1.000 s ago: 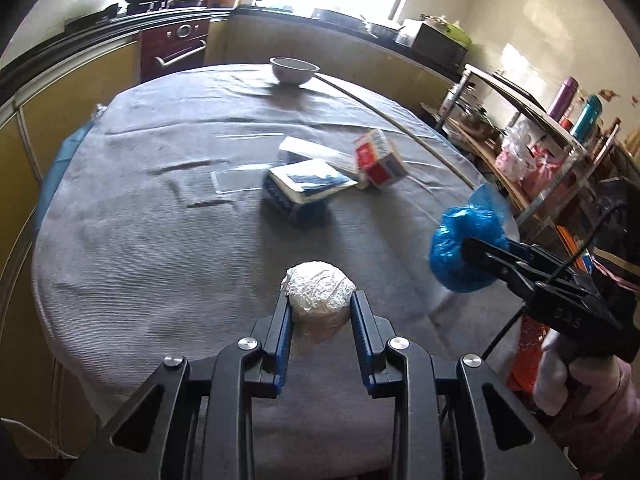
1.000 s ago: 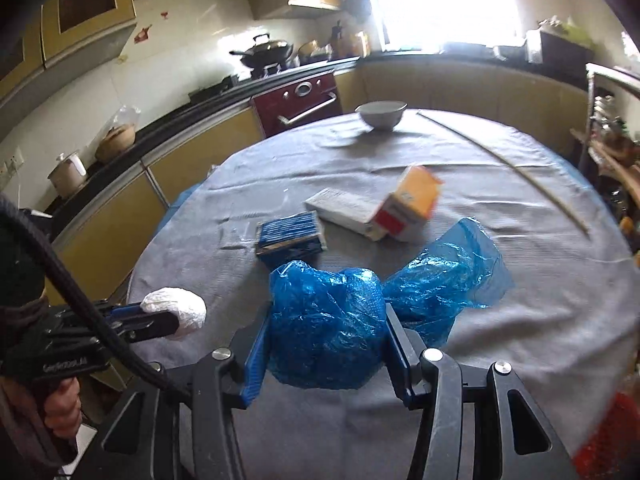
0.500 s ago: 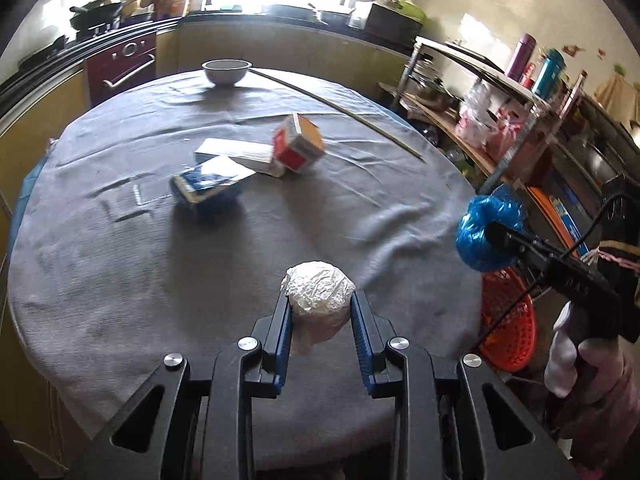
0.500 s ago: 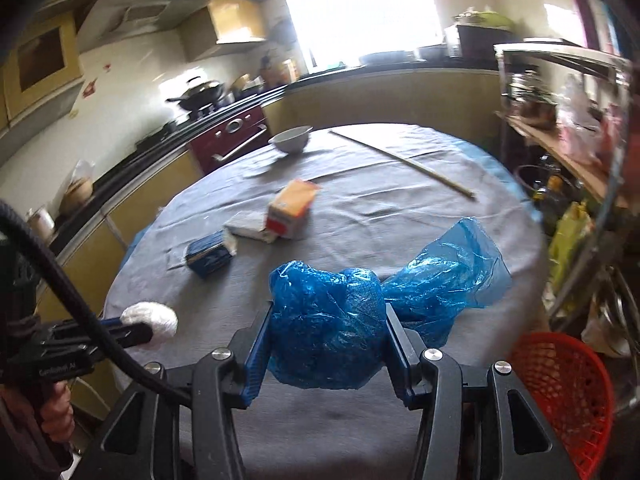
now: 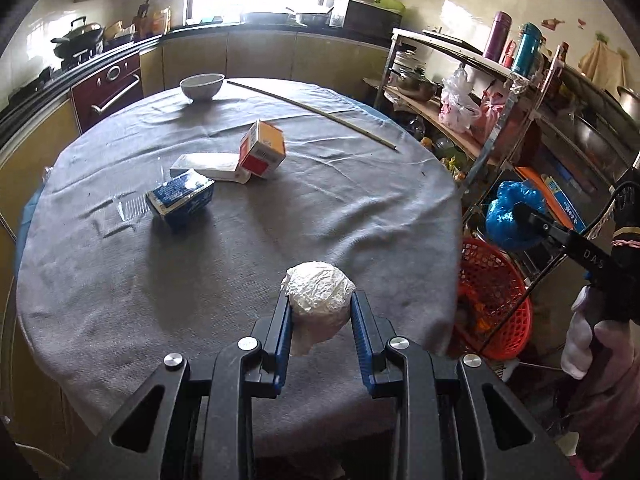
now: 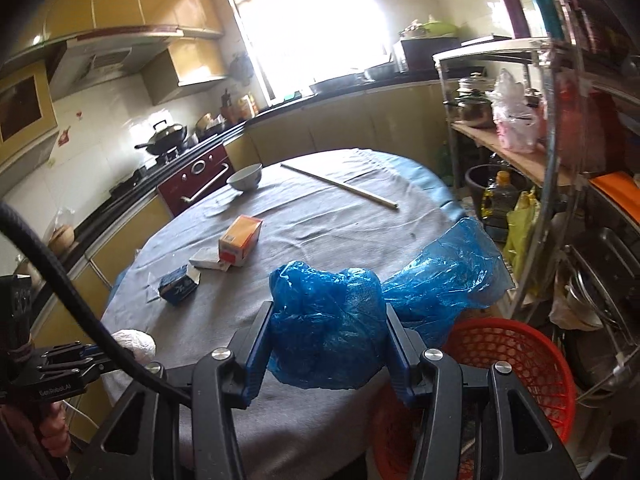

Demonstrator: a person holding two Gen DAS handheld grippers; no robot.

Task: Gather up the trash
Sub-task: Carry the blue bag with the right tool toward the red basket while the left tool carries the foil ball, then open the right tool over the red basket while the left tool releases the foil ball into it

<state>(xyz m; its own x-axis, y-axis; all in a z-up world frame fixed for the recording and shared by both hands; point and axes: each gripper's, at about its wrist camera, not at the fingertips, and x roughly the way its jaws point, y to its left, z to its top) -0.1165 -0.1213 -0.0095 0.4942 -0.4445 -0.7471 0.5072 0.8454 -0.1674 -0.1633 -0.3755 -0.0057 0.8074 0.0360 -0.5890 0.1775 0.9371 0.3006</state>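
My left gripper (image 5: 319, 307) is shut on a crumpled white foil ball (image 5: 318, 294), held above the near edge of the round grey-clothed table (image 5: 120, 280). My right gripper (image 6: 328, 320) is shut on a crumpled blue plastic bag (image 6: 332, 320), held past the table's right edge over a red mesh basket (image 6: 516, 364). The basket also shows in the left wrist view (image 5: 494, 300), with the right gripper and its blue bag (image 5: 512, 216) above it. On the table lie a blue box (image 5: 180, 200), a white box (image 5: 208, 166) and an orange-and-red carton (image 5: 262, 148).
A white bowl (image 5: 202, 86) and a long thin stick (image 5: 312, 110) lie at the table's far side. A metal shelf rack (image 5: 500, 92) with pots, bags and flasks stands close on the right. Kitchen counters and a stove run along the back.
Both grippers have swung to the right with their loads. The right gripper has left the table and now hangs over the red basket. Both grips are unchanged.
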